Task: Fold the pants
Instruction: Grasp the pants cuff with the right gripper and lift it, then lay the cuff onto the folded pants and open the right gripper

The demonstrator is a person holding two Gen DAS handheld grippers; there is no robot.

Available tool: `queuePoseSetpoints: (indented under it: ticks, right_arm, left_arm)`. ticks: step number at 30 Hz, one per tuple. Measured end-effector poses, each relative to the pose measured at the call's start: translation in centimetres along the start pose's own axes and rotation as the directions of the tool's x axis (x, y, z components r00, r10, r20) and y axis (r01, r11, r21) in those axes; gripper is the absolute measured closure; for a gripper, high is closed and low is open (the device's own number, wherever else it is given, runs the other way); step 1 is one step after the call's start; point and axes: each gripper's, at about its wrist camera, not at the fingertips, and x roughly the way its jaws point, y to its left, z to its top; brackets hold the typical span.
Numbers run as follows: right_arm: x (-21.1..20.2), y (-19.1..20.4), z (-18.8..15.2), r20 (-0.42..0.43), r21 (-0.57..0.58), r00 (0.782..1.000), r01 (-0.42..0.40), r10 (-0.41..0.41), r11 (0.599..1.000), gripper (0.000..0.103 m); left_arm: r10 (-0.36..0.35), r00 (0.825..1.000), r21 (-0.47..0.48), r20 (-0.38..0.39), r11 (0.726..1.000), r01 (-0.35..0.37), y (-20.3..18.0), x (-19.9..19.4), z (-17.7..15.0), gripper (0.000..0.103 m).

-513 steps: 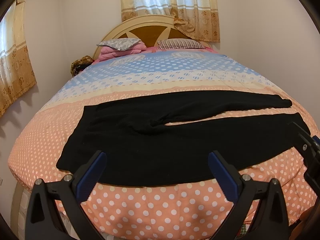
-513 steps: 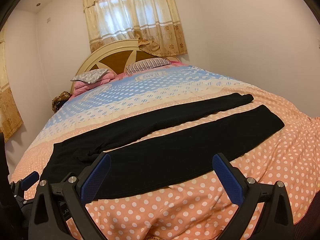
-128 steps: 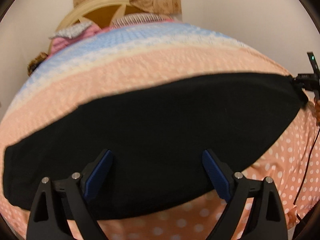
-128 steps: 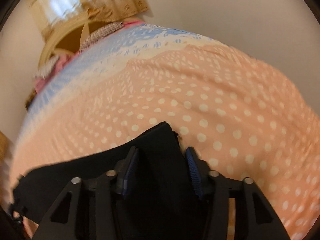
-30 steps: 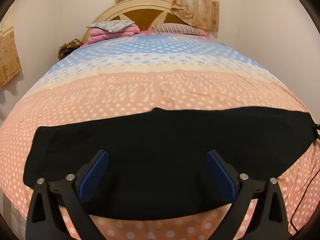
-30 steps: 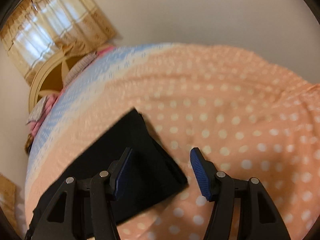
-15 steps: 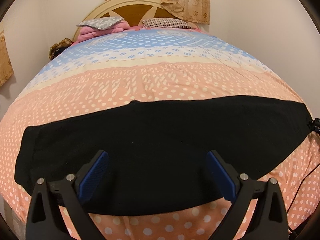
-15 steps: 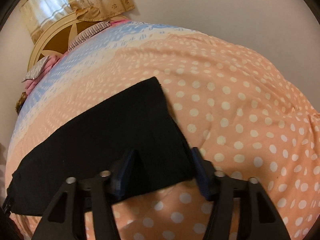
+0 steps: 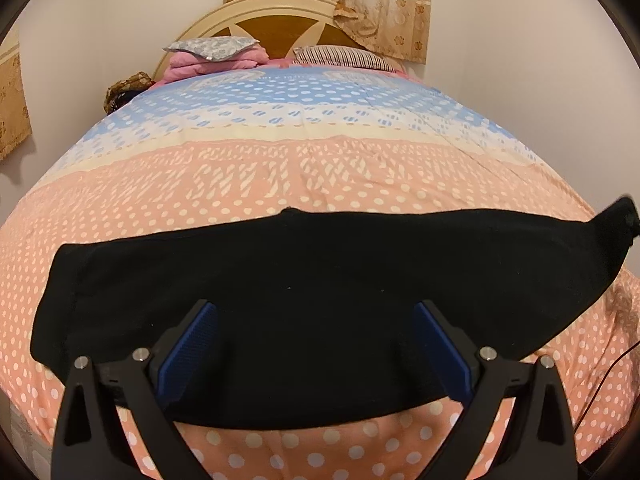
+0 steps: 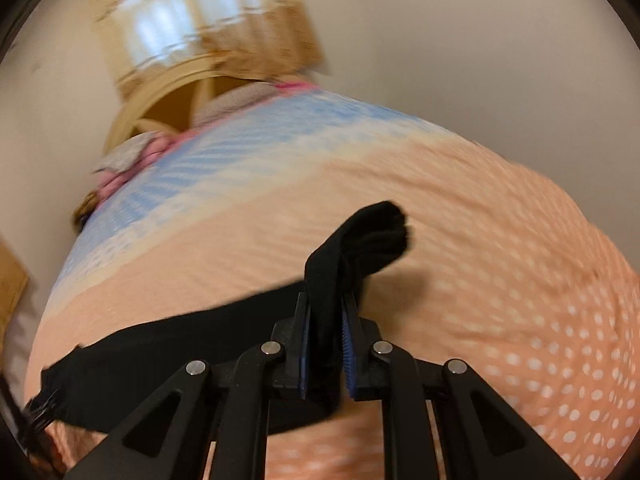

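Observation:
The black pants (image 9: 304, 280) lie folded lengthwise in one long band across the near part of the bed. My left gripper (image 9: 314, 344) is open and empty, its blue pads over the band's near edge. In the right wrist view my right gripper (image 10: 325, 320) is shut on the cuff end of the pants (image 10: 360, 240), which bunches up above the pads and is lifted off the bed. The rest of the pants (image 10: 160, 352) trails left across the bedspread. That view is blurred by motion. The lifted end also shows at the far right of the left wrist view (image 9: 616, 220).
The bed has a peach dotted bedspread (image 9: 280, 184) with blue and cream bands further back. Pillows (image 9: 212, 46) and a pink blanket lie by the wooden headboard (image 9: 280, 32). A curtain (image 9: 384, 4) hangs behind. White walls flank the bed.
My right gripper has shut on the cuff end of the pants and raised it off the bed. The left gripper stays open over the band's near edge.

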Motion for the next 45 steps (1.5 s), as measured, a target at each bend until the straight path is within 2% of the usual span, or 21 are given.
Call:
queuePoseSetpoints:
  ticks: [5,11,17,21,23,25,27,28,29,30,32,33,34,35,36,39,41,43,44,45]
  right_arm:
    - [-0.4,8.0,-0.3,-0.025,-0.138,0.991,-0.134,0.132,0.981,0.089]
    - [2.4,17.9,-4.8,-0.157,-0.299,0.960,-0.271,0.233,0.915,0.089]
    - [5.5,23.7,-10.6,-0.226,-0.496,0.959,-0.266,0.173,0.827,0.089]
    - [5.5,25.8,-13.7,-0.177,-0.623,0.976,-0.214,0.131,0.753,0.089]
    - [5.6,26.4,-14.3,-0.163,-0.653,0.978,-0.204,0.128,0.730,0.088]
    - [5.8,26.8,-14.9,-0.147,-0.670,0.980,-0.200,0.136,0.715,0.084]
    - [5.3,27.3,-15.7,-0.153,-0.681,0.975,-0.222,0.161,0.698,0.062]
    - [4.9,27.5,-16.1,-0.177,-0.681,0.965,-0.261,0.192,0.684,0.044]
    - [4.4,27.8,-16.6,-0.213,-0.681,0.948,-0.316,0.234,0.661,0.039]
    - [4.0,28.2,-16.9,-0.235,-0.680,0.937,-0.349,0.259,0.645,0.039]
    - [2.7,28.1,-16.9,-0.292,-0.658,0.895,-0.443,0.336,0.608,0.040]
    - [2.5,27.9,-16.6,-0.292,-0.643,0.886,-0.460,0.359,0.612,0.040]
    - [2.0,27.3,-15.5,-0.273,-0.610,0.878,-0.475,0.394,0.635,0.047]
    - [1.8,26.7,-14.4,-0.254,-0.574,0.874,-0.482,0.415,0.662,0.061]
    - [2.0,25.9,-12.9,-0.230,-0.525,0.874,-0.481,0.427,0.702,0.067]
    - [4.0,23.5,-9.1,-0.151,-0.393,0.908,-0.418,0.390,0.819,0.070]
    - [7.3,22.9,-7.4,-0.159,-0.323,0.927,-0.373,0.339,0.870,0.076]
    - [10.2,23.4,-7.2,-0.202,-0.292,0.926,-0.367,0.319,0.883,0.076]
    - [12.1,24.2,-7.9,-0.250,-0.283,0.916,-0.378,0.313,0.882,0.076]
    - [13.2,25.1,-8.4,-0.260,-0.308,0.920,-0.366,0.293,0.878,0.076]
  left_arm:
    - [-0.011,1.000,-0.019,0.000,1.000,0.011,0.8,0.0,-0.3,0.002]
    - [-0.001,1.000,-0.043,0.013,0.999,0.001,2.4,-0.3,-0.4,0.002]
    - [-0.004,1.000,-0.080,0.003,0.997,0.005,3.7,0.2,-0.6,0.002]
    - [-0.006,1.000,-0.087,-0.010,0.996,0.005,4.0,0.7,-0.8,0.002]
    - [-0.010,1.000,-0.089,-0.019,0.996,0.008,4.0,0.9,-1.0,0.002]
    - [-0.009,1.000,-0.086,-0.022,0.996,0.007,4.0,0.9,-1.0,0.002]
    - [-0.002,1.000,-0.084,-0.020,0.996,0.000,4.1,0.8,-1.0,0.002]
    - [-0.001,1.000,-0.083,-0.018,0.997,0.000,4.1,0.8,-0.9,0.002]
    - [0.001,1.000,-0.082,-0.015,0.997,-0.002,4.1,0.7,-0.9,0.002]
    - [0.005,1.000,-0.078,-0.011,0.997,-0.006,4.2,0.6,-0.9,0.002]
    - [0.016,1.000,-0.066,-0.009,0.998,-0.017,4.0,0.6,-0.9,0.002]
    - [0.019,1.000,-0.063,-0.010,0.998,-0.019,4.0,0.7,-0.9,0.002]
    - [0.017,1.000,-0.064,-0.013,0.998,-0.018,4.0,0.8,-0.9,0.002]
    - [0.014,1.000,-0.065,-0.015,0.998,-0.015,3.9,0.8,-0.9,0.002]
    - [0.011,1.000,-0.065,-0.018,0.998,-0.012,3.8,0.9,-1.0,0.002]
    - [0.005,1.000,-0.056,-0.023,0.998,-0.007,3.3,1.0,-1.1,0.002]
    - [0.005,1.000,-0.043,-0.026,0.999,-0.006,2.9,0.9,-1.1,0.002]
    - [0.008,1.000,-0.030,-0.023,1.000,-0.009,2.5,0.7,-1.1,0.002]
    - [0.009,1.000,-0.027,-0.019,1.000,-0.010,2.4,0.6,-1.1,0.002]
    - [0.011,1.000,-0.021,-0.015,1.000,-0.011,2.3,0.5,-1.1,0.002]
